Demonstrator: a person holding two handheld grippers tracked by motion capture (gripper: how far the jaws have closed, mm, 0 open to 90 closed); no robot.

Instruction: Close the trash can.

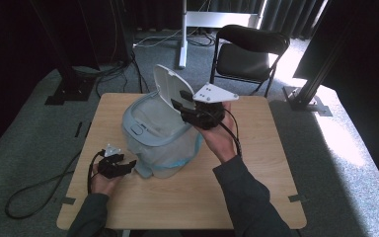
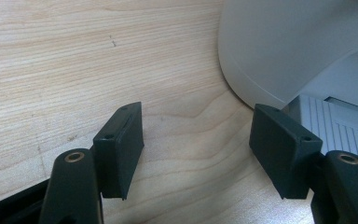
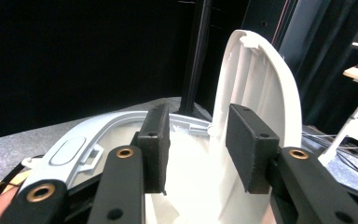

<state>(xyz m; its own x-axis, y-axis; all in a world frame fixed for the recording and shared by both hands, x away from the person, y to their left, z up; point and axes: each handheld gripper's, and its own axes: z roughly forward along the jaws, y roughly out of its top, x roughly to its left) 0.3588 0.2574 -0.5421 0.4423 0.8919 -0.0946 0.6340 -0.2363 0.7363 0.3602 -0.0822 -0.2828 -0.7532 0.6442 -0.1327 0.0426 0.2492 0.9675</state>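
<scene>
Over on the left, the left claw [image 1: 120, 165] is parked low on the wooden surface [image 1: 256, 163] beside the foot of the bin [image 1: 160, 133], its jaws spread and clamped on nothing, probably to steady the base. At mid-surface the one bin is seen with its one lid [image 1: 170, 88] stood upright. To the right, the right claw [image 1: 180, 104] is held at the lid's edge, released, jaws apart and gripping nothing.
</scene>
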